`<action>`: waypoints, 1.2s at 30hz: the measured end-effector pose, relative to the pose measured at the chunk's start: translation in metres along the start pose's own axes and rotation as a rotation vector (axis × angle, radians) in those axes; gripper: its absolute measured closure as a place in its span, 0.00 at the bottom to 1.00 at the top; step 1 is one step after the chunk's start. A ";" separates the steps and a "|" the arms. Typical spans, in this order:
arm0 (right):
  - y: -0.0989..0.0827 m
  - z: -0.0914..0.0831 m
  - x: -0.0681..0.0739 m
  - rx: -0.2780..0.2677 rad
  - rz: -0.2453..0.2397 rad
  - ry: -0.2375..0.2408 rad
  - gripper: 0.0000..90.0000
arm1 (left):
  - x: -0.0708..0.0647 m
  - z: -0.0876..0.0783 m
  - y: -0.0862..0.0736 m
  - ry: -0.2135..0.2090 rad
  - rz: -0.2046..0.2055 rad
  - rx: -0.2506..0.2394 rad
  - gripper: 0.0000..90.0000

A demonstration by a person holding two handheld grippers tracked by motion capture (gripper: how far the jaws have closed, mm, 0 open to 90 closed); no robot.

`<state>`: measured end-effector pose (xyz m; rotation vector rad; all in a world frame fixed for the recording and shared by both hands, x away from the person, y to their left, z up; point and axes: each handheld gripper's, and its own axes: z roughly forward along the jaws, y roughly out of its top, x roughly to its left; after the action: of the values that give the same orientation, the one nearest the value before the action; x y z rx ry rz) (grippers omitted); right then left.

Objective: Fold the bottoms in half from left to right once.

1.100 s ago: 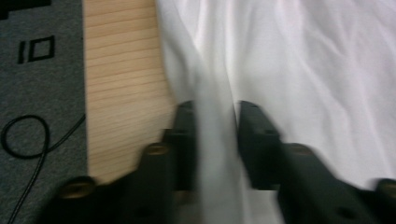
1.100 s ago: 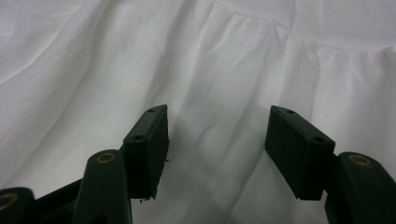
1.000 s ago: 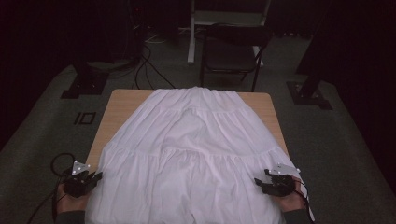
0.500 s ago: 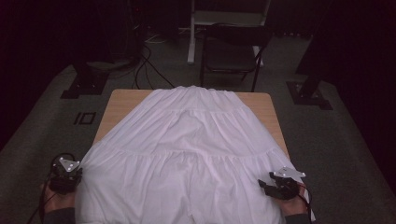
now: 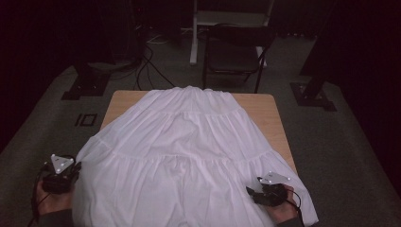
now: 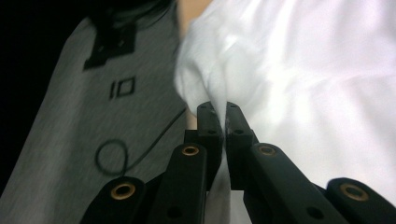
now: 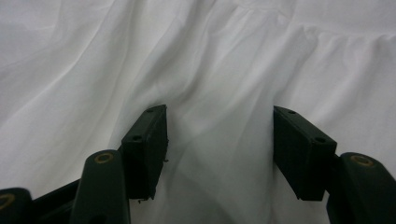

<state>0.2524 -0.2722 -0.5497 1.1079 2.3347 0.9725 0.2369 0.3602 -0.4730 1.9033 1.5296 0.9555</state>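
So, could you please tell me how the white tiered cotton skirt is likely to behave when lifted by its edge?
The white tiered cotton skirt will probably sag limply: it already drapes over the wooden table. It seems light, bunching where the left hand-held gripper pinches it.

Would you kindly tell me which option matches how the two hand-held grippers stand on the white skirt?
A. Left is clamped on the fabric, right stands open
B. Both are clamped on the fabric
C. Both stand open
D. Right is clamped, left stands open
A: the left hand-held gripper pinches the white skirt at its edge, while the right hand-held gripper has its jaws spread wide over the cloth.
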 end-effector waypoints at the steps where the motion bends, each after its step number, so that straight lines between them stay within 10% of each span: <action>1: 0.001 -0.003 -0.003 -0.014 0.003 -0.008 0.41 | -0.006 -0.003 0.006 -0.024 0.008 -0.023 0.98; 8: -0.004 -0.017 -0.035 -0.023 0.059 -0.120 0.36 | -0.072 -0.010 0.053 -0.228 0.149 -0.103 0.98; 13: -0.014 -0.013 -0.048 0.035 0.096 -0.147 0.31 | -0.142 -0.008 0.095 -0.462 0.272 -0.146 0.98; 20: -0.015 -0.008 -0.049 0.056 0.109 -0.142 0.31 | -0.215 -0.007 0.136 -0.628 0.409 -0.184 0.98; 24: -0.016 -0.008 -0.051 0.051 0.138 -0.123 0.31 | -0.283 -0.011 0.169 -0.740 0.485 -0.227 0.98; 28: -0.018 -0.008 -0.053 0.043 0.148 -0.113 0.31 | -0.320 -0.018 0.185 -0.817 0.502 -0.256 0.98; 30: -0.018 -0.008 -0.054 0.038 0.156 -0.109 0.31 | -0.356 -0.021 0.194 -0.962 0.483 -0.274 0.98; 36: -0.019 -0.008 -0.054 0.040 0.159 -0.118 0.33 | -0.412 0.010 0.179 -1.113 0.482 -0.119 0.94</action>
<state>0.2711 -0.3267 -0.5551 1.3454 2.2082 0.8924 0.3062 -0.0814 -0.4278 2.1437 0.3676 0.0289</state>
